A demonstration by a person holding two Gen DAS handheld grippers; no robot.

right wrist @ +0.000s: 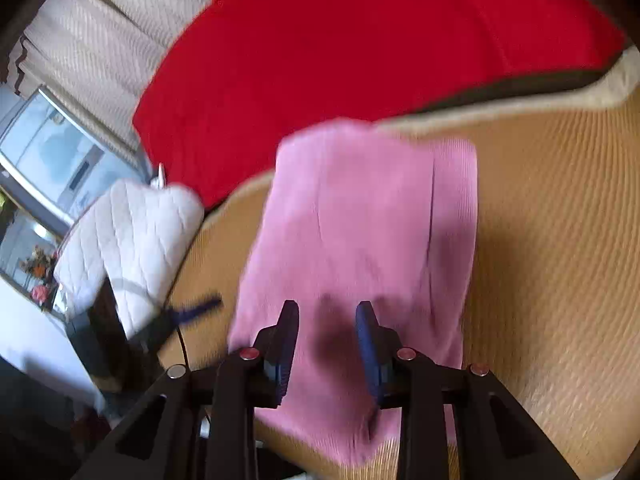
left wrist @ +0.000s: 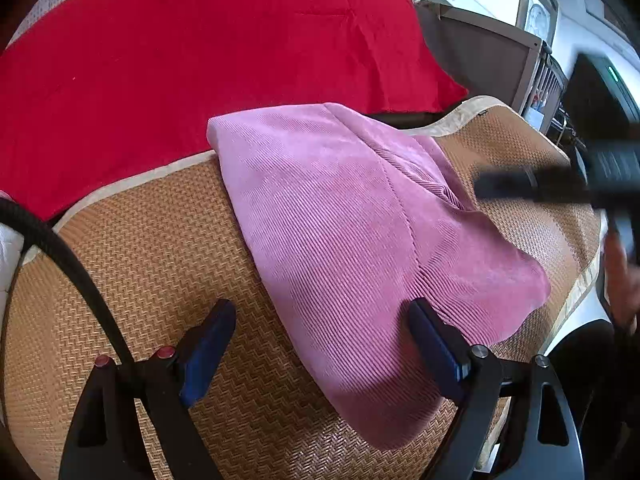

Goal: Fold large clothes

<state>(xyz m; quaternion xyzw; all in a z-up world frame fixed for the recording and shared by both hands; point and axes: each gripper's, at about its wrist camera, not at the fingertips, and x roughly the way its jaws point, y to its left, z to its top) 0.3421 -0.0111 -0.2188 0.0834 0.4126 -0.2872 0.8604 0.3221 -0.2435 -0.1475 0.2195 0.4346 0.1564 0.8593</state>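
the pink ribbed garment [left wrist: 352, 216] lies folded into a long flat slab across the woven mat [left wrist: 160, 248].

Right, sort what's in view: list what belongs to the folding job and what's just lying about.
Belongs to the job:
- pink corduroy garment, lying folded on the woven mat
- left gripper, fingers wide apart
- right gripper, fingers apart over the garment

Just lying about:
- red cloth
- white quilted item
- black cable
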